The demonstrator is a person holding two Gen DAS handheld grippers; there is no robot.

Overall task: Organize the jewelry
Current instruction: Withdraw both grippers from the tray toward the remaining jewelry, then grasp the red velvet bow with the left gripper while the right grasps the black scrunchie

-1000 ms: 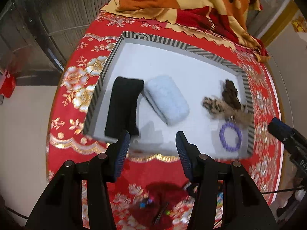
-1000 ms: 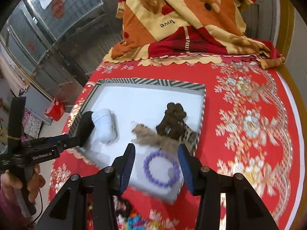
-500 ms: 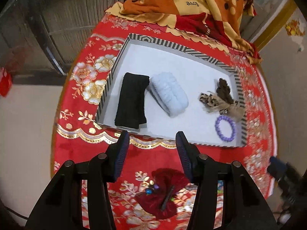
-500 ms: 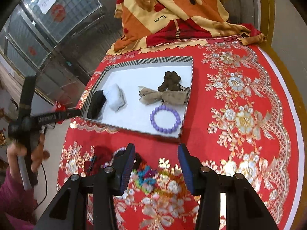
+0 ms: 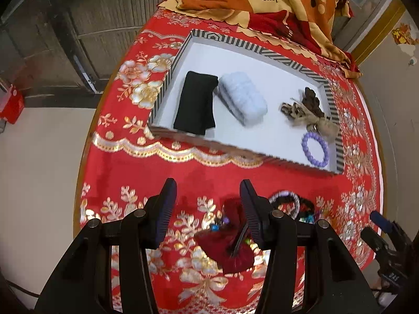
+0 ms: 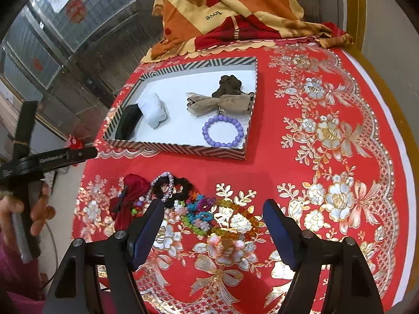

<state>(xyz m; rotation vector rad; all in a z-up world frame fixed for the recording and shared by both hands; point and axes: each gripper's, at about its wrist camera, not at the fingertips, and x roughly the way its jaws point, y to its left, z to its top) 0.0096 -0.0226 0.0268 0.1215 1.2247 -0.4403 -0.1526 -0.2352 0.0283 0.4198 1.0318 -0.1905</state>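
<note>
A striped tray (image 6: pixel 183 148) (image 5: pixel 267 50) on the red table holds a black band (image 5: pixel 195 103), a white scrunchie (image 5: pixel 243 98), a beige bow (image 6: pixel 222 102), a brown scrunchie (image 6: pixel 230 85) and a purple bead bracelet (image 6: pixel 223 130) (image 5: pixel 315 149). A pile of loose jewelry lies in front of the tray: a red bow clip (image 6: pixel 131 198) (image 5: pixel 227 246), a black-and-bead band (image 6: pixel 167 185), colourful pieces (image 6: pixel 197 213), an amber bead strand (image 6: pixel 235 222). My left gripper (image 5: pixel 208 201) is open above the red bow. My right gripper (image 6: pixel 213 222) is open wide above the pile.
A folded orange and red blanket (image 6: pixel 230 7) lies at the table's far edge behind the tray. The round table's edge (image 6: pixel 392 120) curves on the right. The left gripper and the hand that holds it (image 6: pixel 26 172) show at the left of the right wrist view.
Both grippers have pulled back from the tray toward the near side of the table. The loose pile has come into view under them. The right jaws have opened wider.
</note>
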